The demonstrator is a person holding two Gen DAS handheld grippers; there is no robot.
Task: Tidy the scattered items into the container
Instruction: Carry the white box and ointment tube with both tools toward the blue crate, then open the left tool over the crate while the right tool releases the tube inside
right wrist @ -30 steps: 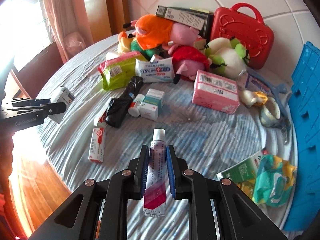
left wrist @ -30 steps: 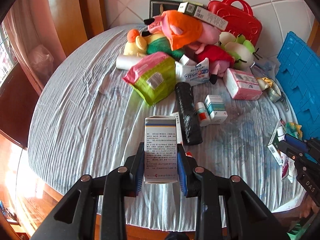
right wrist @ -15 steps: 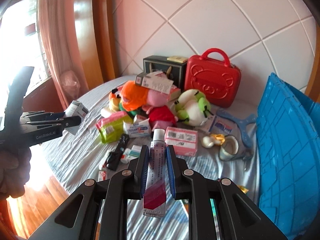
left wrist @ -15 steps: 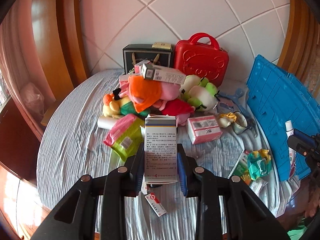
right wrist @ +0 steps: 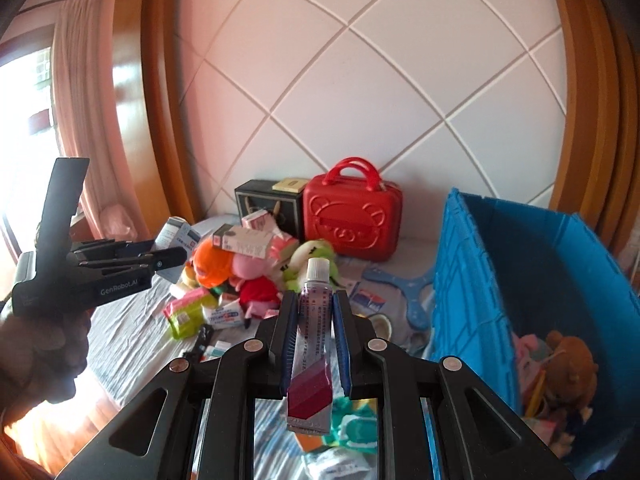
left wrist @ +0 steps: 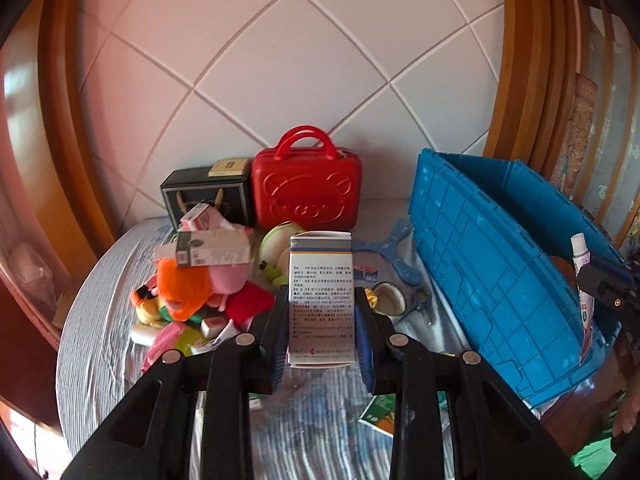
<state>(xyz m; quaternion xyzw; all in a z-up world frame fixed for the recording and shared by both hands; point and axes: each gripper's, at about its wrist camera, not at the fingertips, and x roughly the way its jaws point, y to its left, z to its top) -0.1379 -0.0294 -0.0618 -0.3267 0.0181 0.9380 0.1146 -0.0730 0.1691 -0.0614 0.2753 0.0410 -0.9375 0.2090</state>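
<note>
My left gripper [left wrist: 322,300] is shut on an upright white medicine box [left wrist: 322,296] with a grey-blue top, held high over the bed. My right gripper [right wrist: 314,300] is shut on a purple tube [right wrist: 314,332] with a white cap, pointing up. The blue crate [left wrist: 492,280] stands on the right; in the right wrist view the blue crate [right wrist: 472,304] holds a brown plush bear [right wrist: 568,364] and other soft items. Each gripper shows in the other's view: the left gripper [right wrist: 168,258] at the left, the right gripper [left wrist: 586,280] beside the crate.
A heap of plush toys [left wrist: 192,288] and cartons [left wrist: 208,254] lies mid-bed. A red case [left wrist: 308,196] and a black box [left wrist: 206,196] stand against the tiled wall. Wipe packs [right wrist: 184,314], a blue hanger [right wrist: 400,284] and small boxes lie scattered on the striped sheet [left wrist: 104,332].
Both grippers have risen well above the bed with their items still held. The views now take in the wall, and the crate's inside has come into sight.
</note>
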